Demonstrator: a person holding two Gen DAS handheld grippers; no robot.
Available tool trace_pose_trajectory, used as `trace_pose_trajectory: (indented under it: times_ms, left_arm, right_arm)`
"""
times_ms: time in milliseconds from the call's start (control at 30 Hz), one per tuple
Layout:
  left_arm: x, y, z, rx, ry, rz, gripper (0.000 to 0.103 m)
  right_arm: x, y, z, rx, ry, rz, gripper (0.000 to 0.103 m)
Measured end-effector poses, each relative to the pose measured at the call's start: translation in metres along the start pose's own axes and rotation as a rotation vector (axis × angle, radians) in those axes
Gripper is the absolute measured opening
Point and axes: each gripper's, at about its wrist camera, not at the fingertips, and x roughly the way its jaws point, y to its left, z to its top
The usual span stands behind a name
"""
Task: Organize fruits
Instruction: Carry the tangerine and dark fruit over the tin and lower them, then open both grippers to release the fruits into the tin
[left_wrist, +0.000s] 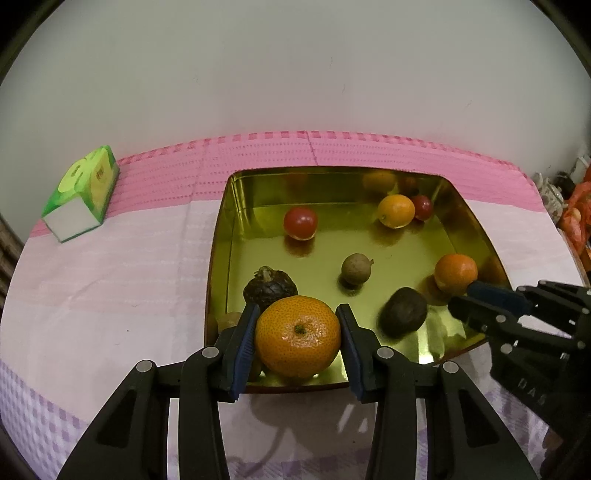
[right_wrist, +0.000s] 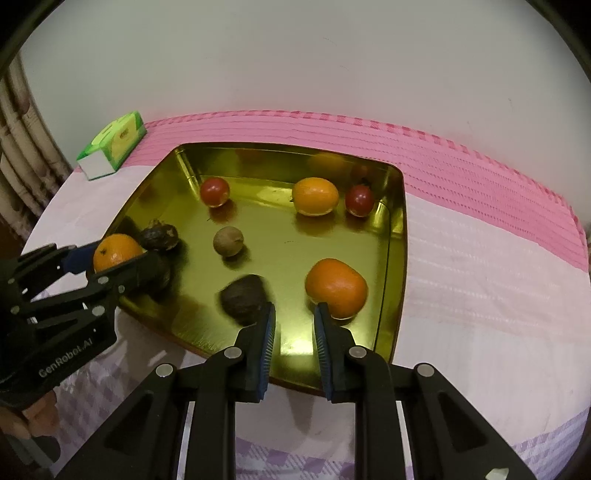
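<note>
The left gripper (left_wrist: 298, 334) has its fingers (left_wrist: 245, 334) clenched on a large mandarin (left_wrist: 298, 336), a blue pad against each flank, at the near-left corner of the gold tray (left_wrist: 236, 188). Whether the fruit is lifted off the tray floor or just resting on it I cannot tell from either view. This reads as the step of carrying one fruit to its place, either picked up or about to be set down.

The right gripper (right_wrist: 293, 325) hangs over the tray's near edge with its fingers (right_wrist: 266, 332) released and nothing between them. A dark round fruit (right_wrist: 243, 299) lies just left of them, blurred as if rolling, and a second orange fruit (right_wrist: 336, 288) sits just beyond the right finger.

Farther in the tray are a small brown fruit (right_wrist: 228, 240), a yellow-orange citrus (right_wrist: 315, 195) and two red fruits (right_wrist: 215, 191) (right_wrist: 359, 199). Another dark, rough-skinned fruit (left_wrist: 269, 288) sits right behind the held mandarin.

The likely next move is to place the mandarin beside the other orange on the near right. That calls for a clear lift over the loose fruits and a gentle release so nothing rolls. A green tissue box (left_wrist: 83, 192) stands well apart at the far left of the desk (left_wrist: 110, 277).
</note>
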Motion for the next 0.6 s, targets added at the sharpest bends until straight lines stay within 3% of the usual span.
trace_pose_trajectory:
  times_ms: [500,600]
  left_arm:
    - [0.012,-0.011,0.003,0.03,0.032,0.012,0.044]
    - [0.012,-0.013,0.004,0.036,0.029,0.003,0.049]
  right_arm:
    - [-0.005,-0.004,0.0,0.029,-0.015,0.011,0.029]
    - [-0.006,-0.006,0.0,0.032,-0.02,0.01,0.038]
